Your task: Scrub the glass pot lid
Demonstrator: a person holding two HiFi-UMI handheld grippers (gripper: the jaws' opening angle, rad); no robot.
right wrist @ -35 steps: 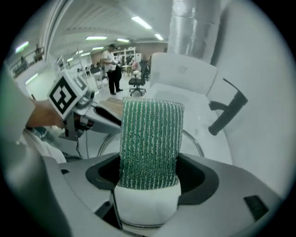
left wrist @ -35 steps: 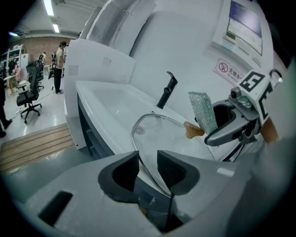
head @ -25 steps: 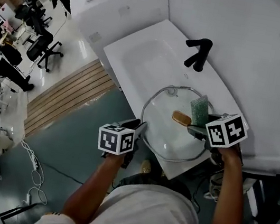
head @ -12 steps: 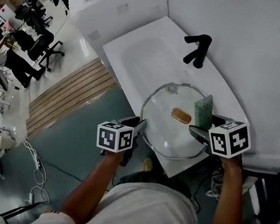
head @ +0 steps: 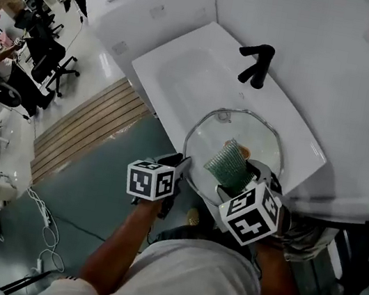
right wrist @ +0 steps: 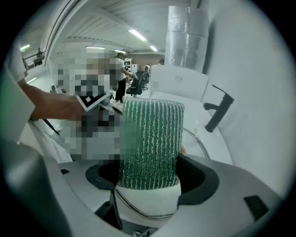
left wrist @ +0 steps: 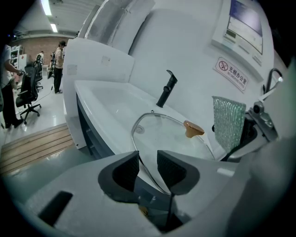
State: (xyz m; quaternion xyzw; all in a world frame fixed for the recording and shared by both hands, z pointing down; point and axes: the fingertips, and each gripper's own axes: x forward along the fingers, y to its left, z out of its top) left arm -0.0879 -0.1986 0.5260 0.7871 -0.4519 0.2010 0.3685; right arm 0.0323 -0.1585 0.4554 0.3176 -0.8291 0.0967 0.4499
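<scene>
Your right claw (right wrist: 149, 175) clenched on green sponge (right wrist: 151, 139) over glass lid (head: 259, 144); left claw (left wrist: 148, 167) released, rim between jaws.

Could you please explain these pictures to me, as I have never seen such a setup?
No robot here: a person holds a two-jaw gripper in each hand. One picture comes from a camera on the person's head, looking down; the other two come from cameras on the grippers. Below is a white sink with a black tap, and a glass lid lies on it. The right gripper clamps a green sponge over the lid. The left gripper has its jaws astride the lid's rim; whether they pinch it is unclear.
</scene>
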